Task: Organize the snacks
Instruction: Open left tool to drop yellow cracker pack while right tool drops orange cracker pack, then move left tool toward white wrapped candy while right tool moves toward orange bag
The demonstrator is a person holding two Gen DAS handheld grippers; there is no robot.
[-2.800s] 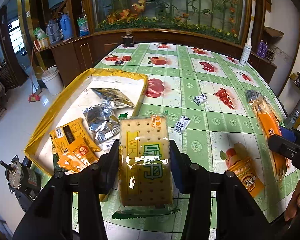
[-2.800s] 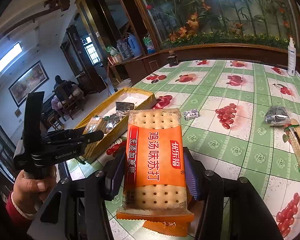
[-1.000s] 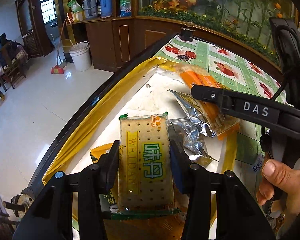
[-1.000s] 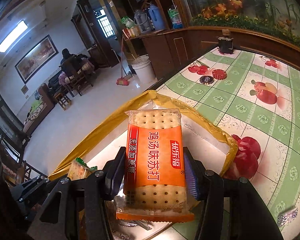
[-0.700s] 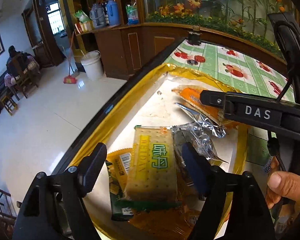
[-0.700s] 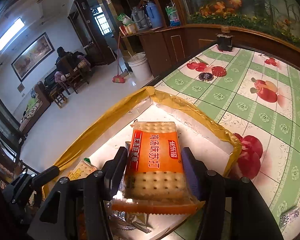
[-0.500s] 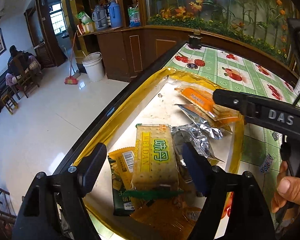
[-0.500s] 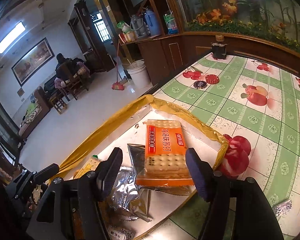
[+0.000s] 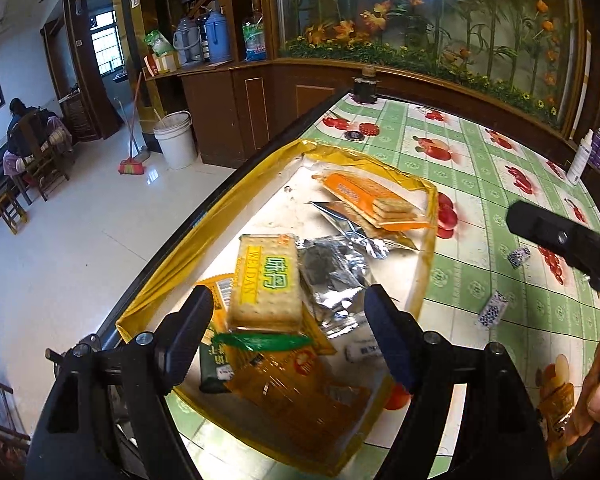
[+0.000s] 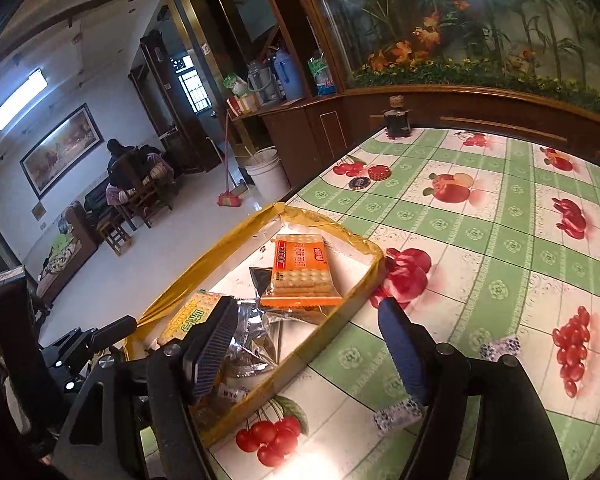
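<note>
1. Table comes first for us: its green checked cloth with fruit prints runs to the far edge, and its left edge drops to the white floor.
2. Box, yellow-walled and white inside, sits along that left edge.
3. Left gripper we hold above the box's near end, jaws spread wide with nothing between them.
4. Right gripper we hold over the box's right wall, jaws likewise apart and empty.
5. Green crackers lie in the near half of the box, on top of yellow packets, touching the foil bags to their right.
6. Orange crackers lie at the box's far end, propped on a foil bag.
7. Small candies, blue-and-white wrapped, lie on the cloth right of the box.
</note>
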